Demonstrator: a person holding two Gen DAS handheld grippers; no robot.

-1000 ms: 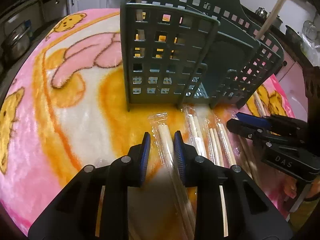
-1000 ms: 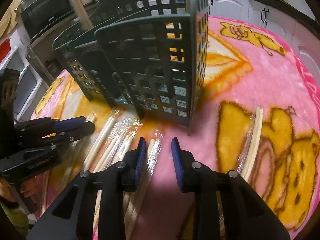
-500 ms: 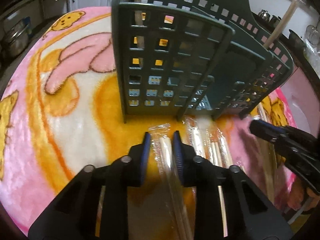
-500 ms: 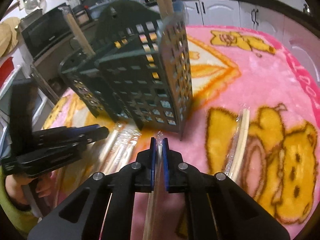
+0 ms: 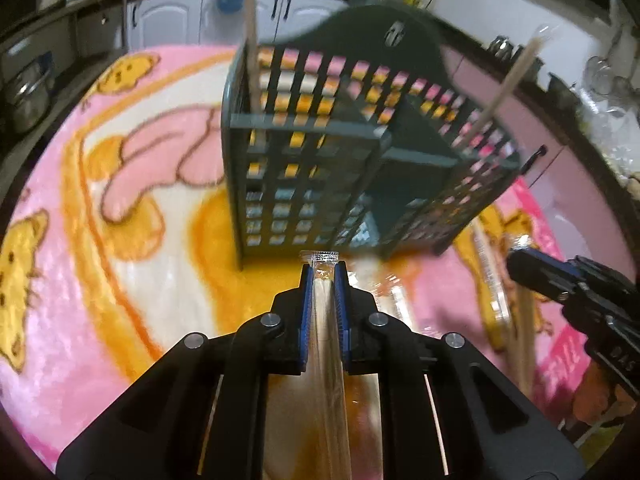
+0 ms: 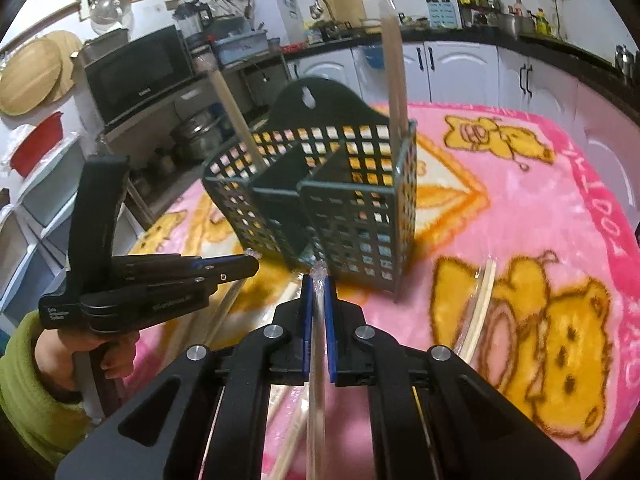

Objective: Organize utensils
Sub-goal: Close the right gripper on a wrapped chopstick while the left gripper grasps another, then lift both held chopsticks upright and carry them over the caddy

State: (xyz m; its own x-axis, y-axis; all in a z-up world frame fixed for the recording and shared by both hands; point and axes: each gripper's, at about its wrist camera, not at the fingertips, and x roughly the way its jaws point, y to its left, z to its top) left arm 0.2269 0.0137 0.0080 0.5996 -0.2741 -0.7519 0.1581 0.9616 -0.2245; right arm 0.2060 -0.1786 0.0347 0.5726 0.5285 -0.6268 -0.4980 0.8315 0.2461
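left gripper point(image 5: 323, 276): fingers closed tight on wrapped chopsticks point(image 5: 325, 320) | right gripper point(image 6: 316, 285): fingers closed tight on another wrapped pair point(image 6: 316, 344) | green basket point(image 6: 340, 200): on pink blanket point(image 6: 520, 184), just beyond both grippers

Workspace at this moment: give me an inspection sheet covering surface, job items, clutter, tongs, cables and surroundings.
Surface: pink and orange cartoon blanket covers the table.
Job's things: dark green slotted utensil holder stands upright, two wrapped chopstick pairs already stand in it. More wrapped pairs lie in front of the holder, and one lies apart on the bear print.
Clutter: nothing seen.
Tongs: left tongs shut on a wrapped chopstick pair; right tongs shut on another wrapped pair.
Cables: nothing seen.
Surroundings: kitchen with microwave, white cabinets, stacked pots; a green sleeve.
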